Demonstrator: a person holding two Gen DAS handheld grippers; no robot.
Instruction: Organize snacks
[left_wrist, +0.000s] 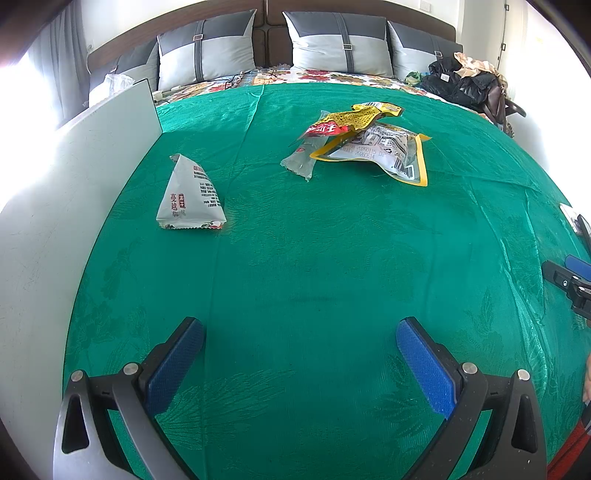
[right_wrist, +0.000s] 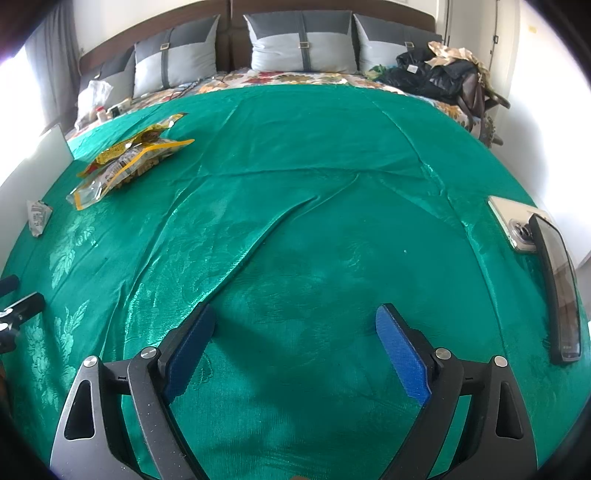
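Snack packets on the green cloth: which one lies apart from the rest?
The white packet with red and black print; the yellow-edged ones overlap in one pile.

Green patterned cloth (right_wrist: 332, 155), creased, spread over a bed with a floral sheet (right_wrist: 280, 78) exposed at its far edge. Grey two-tone pillows (right_wrist: 301, 44) lean upright against a dark headboard (left_wrist: 266, 33). Heap of dark clothing and a bag (right_wrist: 443, 74) at the far right corner. White panel (left_wrist: 92, 155) along the left side. Two phones (right_wrist: 517, 221) lie at the right edge, partly overlapping.
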